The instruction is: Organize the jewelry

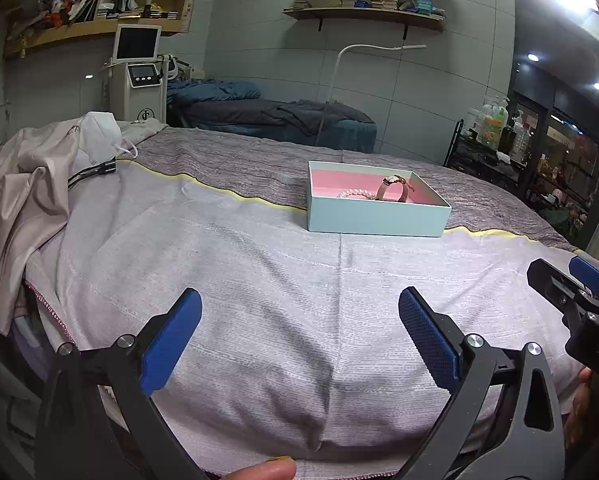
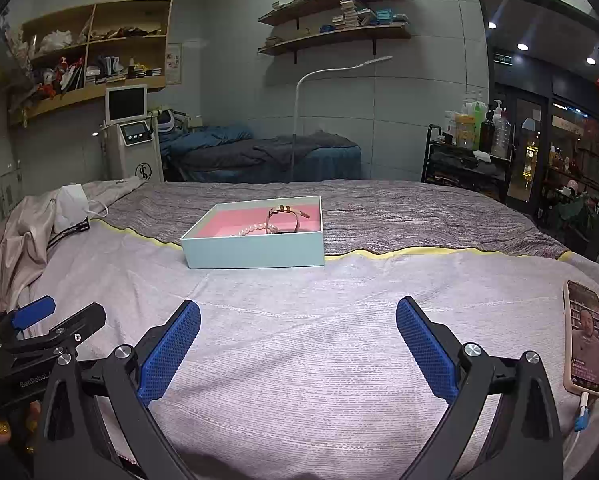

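Since the watch (image 2: 285, 216) and pearl bracelet (image 2: 255, 230) already lie in the box (image 2: 255, 250), both grippers (jaws spread, empty) seem finished.

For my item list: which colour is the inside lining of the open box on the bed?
Pink; the box is pale blue outside. The right wrist view shows it best.

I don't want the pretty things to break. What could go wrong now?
The watch stands on edge in the box, touching the pearl bracelet; reaching in could tip it or snag the pearls. The box sits across a bumpy seam in the bedcovers, so a nudge might rock it. The phone near the right hand-held gripper could get bumped.
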`<action>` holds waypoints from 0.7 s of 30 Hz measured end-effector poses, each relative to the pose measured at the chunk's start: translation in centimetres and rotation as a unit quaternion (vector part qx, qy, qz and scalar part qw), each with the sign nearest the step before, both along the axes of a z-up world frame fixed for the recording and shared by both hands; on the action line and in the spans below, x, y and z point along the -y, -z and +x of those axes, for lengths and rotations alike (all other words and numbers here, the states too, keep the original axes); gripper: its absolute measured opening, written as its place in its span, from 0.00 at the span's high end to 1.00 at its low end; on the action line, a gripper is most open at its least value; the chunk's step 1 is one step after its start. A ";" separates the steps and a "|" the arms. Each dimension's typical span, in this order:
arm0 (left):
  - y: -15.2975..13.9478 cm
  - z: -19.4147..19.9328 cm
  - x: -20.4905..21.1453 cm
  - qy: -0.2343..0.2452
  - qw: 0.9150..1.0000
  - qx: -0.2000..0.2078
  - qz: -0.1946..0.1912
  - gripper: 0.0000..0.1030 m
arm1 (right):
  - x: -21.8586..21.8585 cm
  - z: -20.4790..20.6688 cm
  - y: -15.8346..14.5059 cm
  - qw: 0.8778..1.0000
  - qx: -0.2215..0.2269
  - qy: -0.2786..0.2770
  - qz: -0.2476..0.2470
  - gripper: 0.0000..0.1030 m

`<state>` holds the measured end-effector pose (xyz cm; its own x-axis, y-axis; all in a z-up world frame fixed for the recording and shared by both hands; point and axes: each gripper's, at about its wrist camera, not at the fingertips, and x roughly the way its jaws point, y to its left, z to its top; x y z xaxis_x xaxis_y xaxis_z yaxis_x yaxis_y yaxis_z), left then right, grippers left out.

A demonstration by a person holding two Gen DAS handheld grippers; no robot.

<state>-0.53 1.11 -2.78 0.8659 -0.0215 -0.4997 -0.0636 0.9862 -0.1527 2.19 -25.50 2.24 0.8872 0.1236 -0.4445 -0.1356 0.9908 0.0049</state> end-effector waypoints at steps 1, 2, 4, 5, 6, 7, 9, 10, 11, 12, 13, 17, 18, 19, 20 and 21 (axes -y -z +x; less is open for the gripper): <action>0.0 0.0 0.0 0.000 1.000 0.000 0.000 0.06 | 0.0 0.0 0.0 1.000 0.000 0.000 0.001 0.07; 0.0 0.0 0.0 0.000 1.000 0.000 0.001 0.06 | 0.0 0.0 0.0 1.000 0.000 0.000 0.002 0.07; 0.0 0.0 0.0 0.000 1.000 0.001 0.002 0.06 | 0.0 0.0 0.0 1.000 0.000 0.000 0.001 0.07; 0.0 0.0 0.0 0.001 1.000 0.002 0.002 0.06 | 0.1 0.0 0.0 1.000 0.000 0.000 0.001 0.07; 0.0 0.0 0.0 0.001 1.000 0.002 0.002 0.06 | 0.1 -0.1 0.0 1.000 0.000 0.000 0.001 0.07; 0.0 0.0 0.0 0.001 1.000 0.002 0.002 0.06 | 0.1 0.0 0.0 1.000 -0.002 0.000 0.001 0.07; 0.1 0.0 0.0 0.001 1.000 0.002 0.002 0.06 | 0.0 -0.1 0.0 1.000 -0.002 0.001 -0.001 0.07; 0.0 0.0 0.0 0.001 1.000 0.001 0.002 0.06 | 0.0 -0.1 0.0 1.000 -0.002 0.001 -0.002 0.07; 0.1 0.0 0.0 0.002 1.000 0.001 0.002 0.06 | 0.0 -0.1 0.0 1.000 -0.002 0.001 -0.001 0.07; 0.1 0.0 0.0 0.002 1.000 0.001 0.002 0.06 | 0.1 -0.1 0.0 1.000 -0.001 0.001 0.000 0.06; 0.1 0.0 0.0 0.001 1.000 0.001 0.002 0.06 | 0.0 -0.1 0.0 1.000 -0.001 0.001 0.000 0.07; 0.1 0.0 0.0 0.002 1.000 0.000 0.002 0.06 | 0.1 -0.1 0.1 1.000 -0.001 0.001 0.000 0.07; 0.1 0.0 0.0 0.002 1.000 0.001 0.002 0.06 | 0.1 -0.1 0.1 1.000 -0.002 0.001 0.001 0.07; 0.1 0.0 0.0 0.002 1.000 0.001 0.002 0.06 | 0.1 -0.1 0.1 1.000 -0.003 0.000 0.001 0.07; 0.1 0.0 0.0 0.002 1.000 0.000 0.002 0.06 | 0.1 -0.1 0.1 1.000 -0.003 0.000 0.001 0.07; 0.1 0.0 0.0 0.002 1.000 0.000 0.002 0.06 | 0.2 -0.1 0.2 1.000 -0.003 0.000 0.001 0.07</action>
